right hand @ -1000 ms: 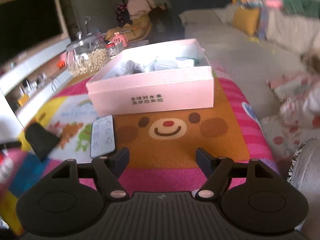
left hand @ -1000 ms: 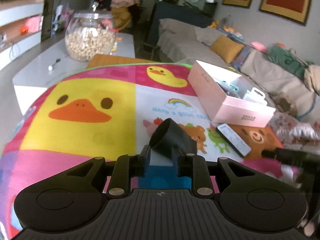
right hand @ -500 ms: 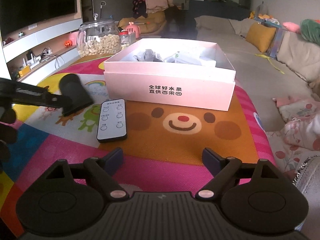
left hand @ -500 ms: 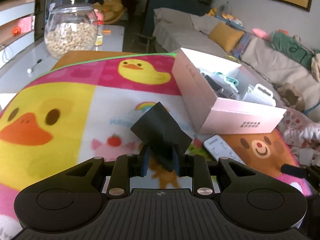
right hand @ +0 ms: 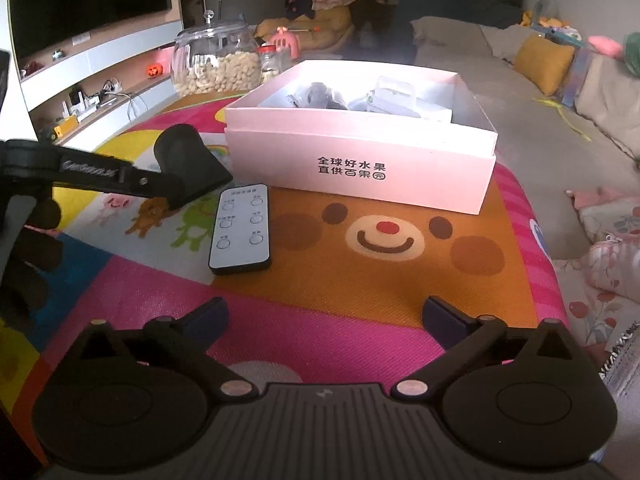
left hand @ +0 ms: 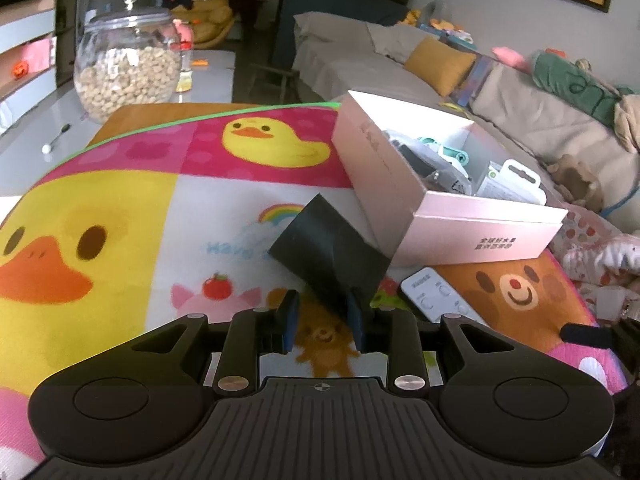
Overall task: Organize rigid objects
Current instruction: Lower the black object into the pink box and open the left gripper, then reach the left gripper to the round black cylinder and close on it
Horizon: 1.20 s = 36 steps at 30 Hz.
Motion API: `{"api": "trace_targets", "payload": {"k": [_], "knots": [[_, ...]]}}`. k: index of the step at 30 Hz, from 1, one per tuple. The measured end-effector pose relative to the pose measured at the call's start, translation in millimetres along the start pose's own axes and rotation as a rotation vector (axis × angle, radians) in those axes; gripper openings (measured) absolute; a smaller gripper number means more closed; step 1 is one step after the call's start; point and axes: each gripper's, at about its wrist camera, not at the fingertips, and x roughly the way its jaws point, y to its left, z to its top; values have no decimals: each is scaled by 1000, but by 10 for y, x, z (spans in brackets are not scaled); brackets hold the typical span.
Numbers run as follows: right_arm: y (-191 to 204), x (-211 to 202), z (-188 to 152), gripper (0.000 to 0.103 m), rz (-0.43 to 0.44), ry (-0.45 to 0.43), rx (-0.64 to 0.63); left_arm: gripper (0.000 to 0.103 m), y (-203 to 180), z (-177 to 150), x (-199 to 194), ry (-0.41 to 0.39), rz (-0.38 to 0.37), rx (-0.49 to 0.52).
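My left gripper (left hand: 322, 314) is shut on a black funnel-shaped nozzle (left hand: 330, 250) and holds it above the mat, just left of the pink box (left hand: 460, 220). The same nozzle (right hand: 192, 164) and left gripper show at the left of the right wrist view. The pink box (right hand: 360, 160) is open and holds several small items. A white remote (right hand: 241, 229) lies on the mat in front of the box; it also shows in the left wrist view (left hand: 436, 298). My right gripper (right hand: 324, 316) is open and empty, low over the mat near the remote.
A colourful cartoon mat (left hand: 120, 220) covers the table. A glass jar of nuts (left hand: 128, 68) stands beyond the mat at the far left. A sofa with cushions (left hand: 440, 64) runs along the right. A floral cloth (right hand: 612, 248) lies to the right.
My left gripper has carried the nozzle up and to the right, toward the pink box. My right gripper has pulled back and levelled; the remote and box stay put.
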Motion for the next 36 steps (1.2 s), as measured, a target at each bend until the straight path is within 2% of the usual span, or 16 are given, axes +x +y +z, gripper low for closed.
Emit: {"api": "trace_targets", "payload": {"k": [3, 6, 9, 12, 15, 19, 22, 23, 27, 31, 33, 36], "knots": [[11, -15, -14, 103, 1, -8, -6, 27, 81, -51, -59, 4, 0, -32], [25, -21, -23, 103, -5, -13, -9, 27, 144, -43, -138, -10, -39, -98], [34, -24, -26, 103, -10, -14, -10, 27, 179, 35, -200, -62, -59, -175], [43, -34, -35, 103, -15, -19, -9, 27, 186, 144, -268, -146, -25, -217], [45, -37, -39, 103, -16, -21, -7, 27, 122, 291, -291, -218, -6, -157], [42, -39, -39, 103, -15, -22, -6, 27, 124, 540, 1, -140, -34, -101], [35, -44, -44, 103, -14, -25, -4, 26, 221, 553, 204, -19, -137, -149], [34, -47, -47, 103, -14, -26, -3, 26, 245, 494, 186, -7, -165, -157], [35, -46, -48, 103, -13, -27, -3, 26, 274, 153, -27, 47, -232, -85], [35, -47, -48, 103, -12, -28, -2, 26, 138, -256, -259, 133, -254, 94], [35, -46, -50, 103, -13, -28, -3, 26, 48, -353, -427, 108, -230, 200], [33, -46, -50, 103, -14, -27, -3, 26, -77, -428, -617, 21, -141, 382]]}}
